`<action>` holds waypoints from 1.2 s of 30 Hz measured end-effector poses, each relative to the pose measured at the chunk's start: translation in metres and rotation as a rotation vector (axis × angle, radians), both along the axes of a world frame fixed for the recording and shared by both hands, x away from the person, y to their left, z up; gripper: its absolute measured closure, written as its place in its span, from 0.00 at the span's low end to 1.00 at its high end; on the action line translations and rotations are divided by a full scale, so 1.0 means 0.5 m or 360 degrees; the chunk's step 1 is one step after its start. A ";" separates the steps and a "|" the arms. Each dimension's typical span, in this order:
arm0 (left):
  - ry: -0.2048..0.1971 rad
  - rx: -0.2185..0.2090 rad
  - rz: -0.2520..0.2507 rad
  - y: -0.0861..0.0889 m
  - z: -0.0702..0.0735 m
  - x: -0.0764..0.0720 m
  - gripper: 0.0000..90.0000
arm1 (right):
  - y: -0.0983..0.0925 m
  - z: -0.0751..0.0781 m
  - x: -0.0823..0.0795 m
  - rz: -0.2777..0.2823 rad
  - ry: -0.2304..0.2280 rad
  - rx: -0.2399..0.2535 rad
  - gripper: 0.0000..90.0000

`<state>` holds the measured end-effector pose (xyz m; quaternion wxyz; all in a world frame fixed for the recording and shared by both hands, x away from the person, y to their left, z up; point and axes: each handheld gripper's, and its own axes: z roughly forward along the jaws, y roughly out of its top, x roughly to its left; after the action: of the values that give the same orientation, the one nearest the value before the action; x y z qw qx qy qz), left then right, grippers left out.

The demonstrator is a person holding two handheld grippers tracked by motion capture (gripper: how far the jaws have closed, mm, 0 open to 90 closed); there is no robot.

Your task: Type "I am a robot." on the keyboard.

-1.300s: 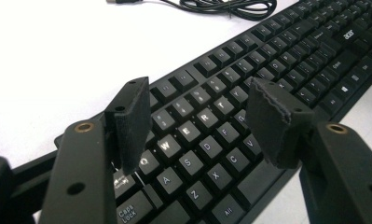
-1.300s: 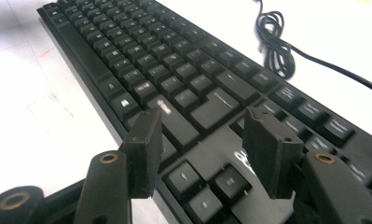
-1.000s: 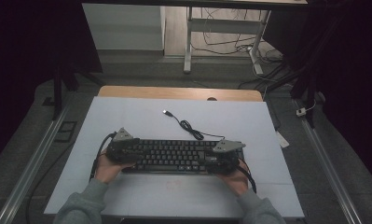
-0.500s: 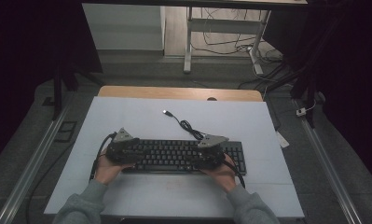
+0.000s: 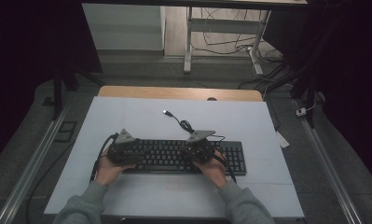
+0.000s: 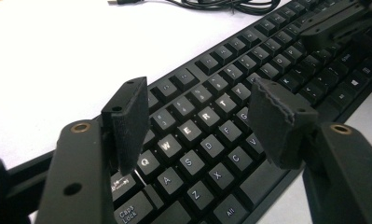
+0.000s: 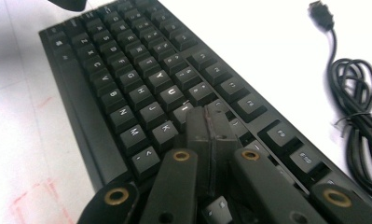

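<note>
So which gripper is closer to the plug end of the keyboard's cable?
Right. The right gripper sits mid-keyboard, just below the plug; the left gripper is at the keyboard's far left.

We see a flat black plastic keyboard (image 5: 183,156) lying lengthwise across the pale table mat, keys up.

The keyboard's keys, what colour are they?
Black keys with white letters, clearest in the left gripper view.
</note>
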<state>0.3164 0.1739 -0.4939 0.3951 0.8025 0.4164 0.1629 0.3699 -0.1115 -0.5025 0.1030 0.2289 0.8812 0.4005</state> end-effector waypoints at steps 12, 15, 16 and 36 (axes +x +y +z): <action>-0.0004 0.0026 -0.0010 -0.004 -0.002 0.001 0.43 | 0.031 -0.009 0.014 0.0001 -0.0003 -0.0054 1.00; -0.0006 0.0028 -0.0009 -0.004 -0.002 0.000 0.42 | 0.039 -0.013 0.014 0.0007 -0.0032 -0.0095 1.00; -0.0007 0.0028 -0.0009 -0.004 -0.001 0.000 0.42 | 0.040 -0.016 0.015 0.0000 -0.0031 -0.0118 1.00; -0.0034 0.0067 0.0006 0.002 0.002 -0.004 0.42 | -0.017 0.022 0.006 -0.0057 -0.0050 0.0122 1.00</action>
<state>0.3145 0.1748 -0.4927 0.3824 0.8079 0.4102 0.1810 0.3729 -0.1201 -0.4917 0.1153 0.2421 0.8593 0.4355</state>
